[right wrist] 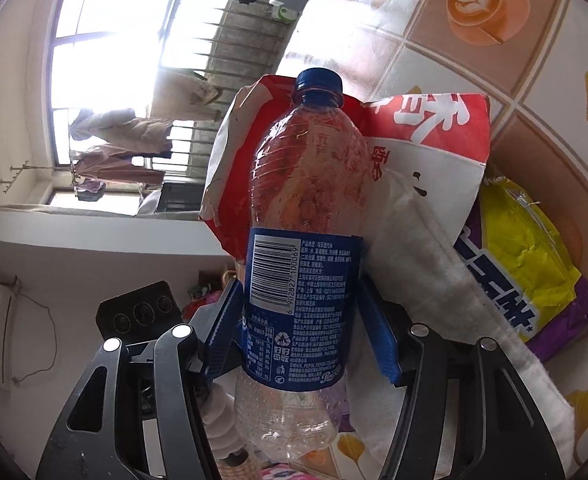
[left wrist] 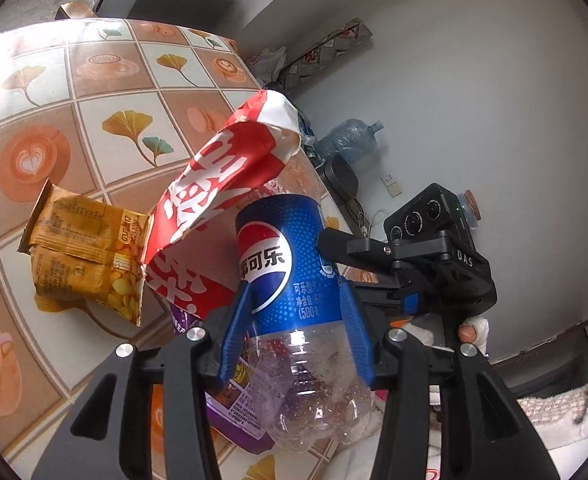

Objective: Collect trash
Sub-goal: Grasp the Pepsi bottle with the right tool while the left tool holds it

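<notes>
An empty clear cola bottle (left wrist: 289,280) with a blue label lies tilted over the table edge, its blue cap (right wrist: 320,80) pointing away. My left gripper (left wrist: 296,292) is shut on its labelled middle, both blue pads pressing the label. My right gripper (right wrist: 302,280) straddles the same bottle (right wrist: 302,280): one pad touches the label and the other stands slightly off it. That gripper (left wrist: 336,256) comes in from the right in the left wrist view. A red and white snack bag (left wrist: 221,184) leans behind the bottle. A yellow snack packet (left wrist: 89,256) lies to its left.
The table (left wrist: 93,92) has a tile-patterned cover with coffee cups and leaves. A purple and yellow bag (right wrist: 526,264) and a white cloth (right wrist: 434,248) lie beside the bottle. A gloved fingertip (left wrist: 470,332) shows at the right gripper. A water jug (left wrist: 350,140) and clutter stand by the wall.
</notes>
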